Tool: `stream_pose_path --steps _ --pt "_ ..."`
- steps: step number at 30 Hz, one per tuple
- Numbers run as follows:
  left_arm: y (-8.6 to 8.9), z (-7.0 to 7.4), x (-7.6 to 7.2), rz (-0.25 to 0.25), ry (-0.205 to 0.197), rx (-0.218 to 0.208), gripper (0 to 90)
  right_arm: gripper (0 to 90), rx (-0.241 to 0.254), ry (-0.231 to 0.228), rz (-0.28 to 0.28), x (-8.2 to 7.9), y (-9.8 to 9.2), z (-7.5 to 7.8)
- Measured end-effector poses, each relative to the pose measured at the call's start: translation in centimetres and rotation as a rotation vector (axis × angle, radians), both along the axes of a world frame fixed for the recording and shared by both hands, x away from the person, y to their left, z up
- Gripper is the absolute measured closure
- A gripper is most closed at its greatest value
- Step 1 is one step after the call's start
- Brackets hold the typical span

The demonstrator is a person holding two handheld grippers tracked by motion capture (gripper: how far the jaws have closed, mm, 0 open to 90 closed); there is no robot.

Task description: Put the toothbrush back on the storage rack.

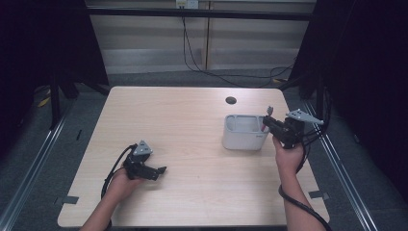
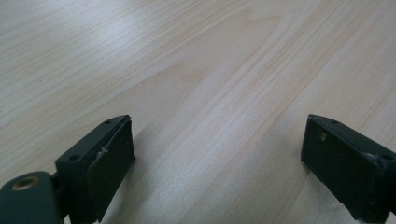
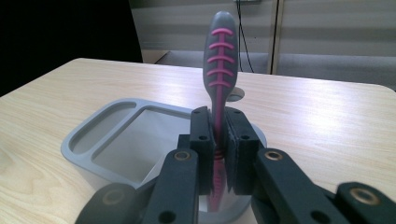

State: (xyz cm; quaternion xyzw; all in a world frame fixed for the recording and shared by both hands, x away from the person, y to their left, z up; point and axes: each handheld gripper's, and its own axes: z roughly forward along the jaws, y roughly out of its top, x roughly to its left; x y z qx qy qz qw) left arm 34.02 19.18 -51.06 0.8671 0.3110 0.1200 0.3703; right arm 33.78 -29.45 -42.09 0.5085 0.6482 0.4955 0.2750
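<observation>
— What's over on the left side?

— The left tool (image 1: 153, 169) sits low on the pale wood-grain table (image 1: 192, 125), held in the person's left hand (image 1: 122, 182). Its two black jaws stand wide apart, with bare table between them in the left gripper view, and they touch nothing.

— And further right?

— Well apart from that tool, a grey plastic holder with rounded corners and two compartments (image 1: 244, 131) stands on the table. Just beyond its right edge is the right tool (image 1: 267, 122), held up in the person's right hand (image 1: 287, 156).

— Is that one carrying anything?

— Yes. Its jaws are pressed together on a grey toothbrush handle with pink ribbed grips (image 3: 219, 65). In the right gripper view the handle rises upright out of the top of the tool, and the pink lower part runs down between the pads.

— Where is the handle relative to the holder?

— It sits above the holder's near rim (image 3: 105, 156), with the large compartment just ahead of the tool and the narrow one off to that tool's left. Whether the lower end touches the holder, I can't make out.
</observation>
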Motion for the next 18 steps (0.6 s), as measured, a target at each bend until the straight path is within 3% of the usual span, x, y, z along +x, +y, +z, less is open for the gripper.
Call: stream_pose_path --steps 18 --pt "0.00 0.02 -0.03 0.003 0.000 0.003 9.1 82.8 -0.006 0.007 0.008 -0.50 -0.08 -0.80"
